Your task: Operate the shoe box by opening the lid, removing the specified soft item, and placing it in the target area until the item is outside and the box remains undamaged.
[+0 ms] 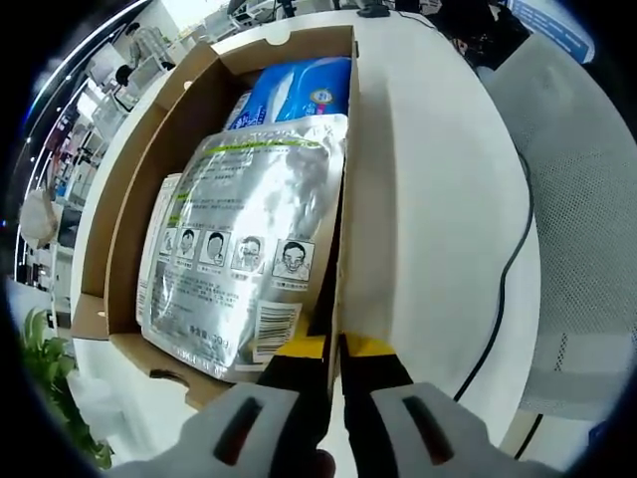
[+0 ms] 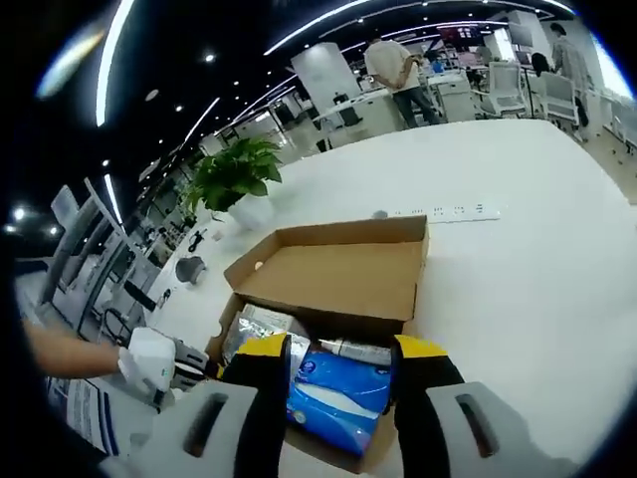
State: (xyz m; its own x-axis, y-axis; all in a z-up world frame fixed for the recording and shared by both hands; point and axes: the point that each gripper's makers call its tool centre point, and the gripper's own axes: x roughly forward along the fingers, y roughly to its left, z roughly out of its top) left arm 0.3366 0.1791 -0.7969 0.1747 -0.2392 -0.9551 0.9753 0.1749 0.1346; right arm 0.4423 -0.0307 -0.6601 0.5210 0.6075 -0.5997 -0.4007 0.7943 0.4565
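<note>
The shoe box (image 2: 328, 279) is seen with its lid (image 2: 333, 269) already folded back, so the opening step is judged done, while the removal and placing are left. The blue soft pack (image 2: 338, 393) is still lodged inside the box, beside a silver pouch (image 1: 244, 239). The right gripper (image 2: 333, 373) is held wide apart with nothing gripped, and the blue pack is framed between its jaws. The left gripper (image 1: 333, 349) is nearly closed at the box's side wall (image 1: 343, 199); whether the wall is pinched cannot be told.
</note>
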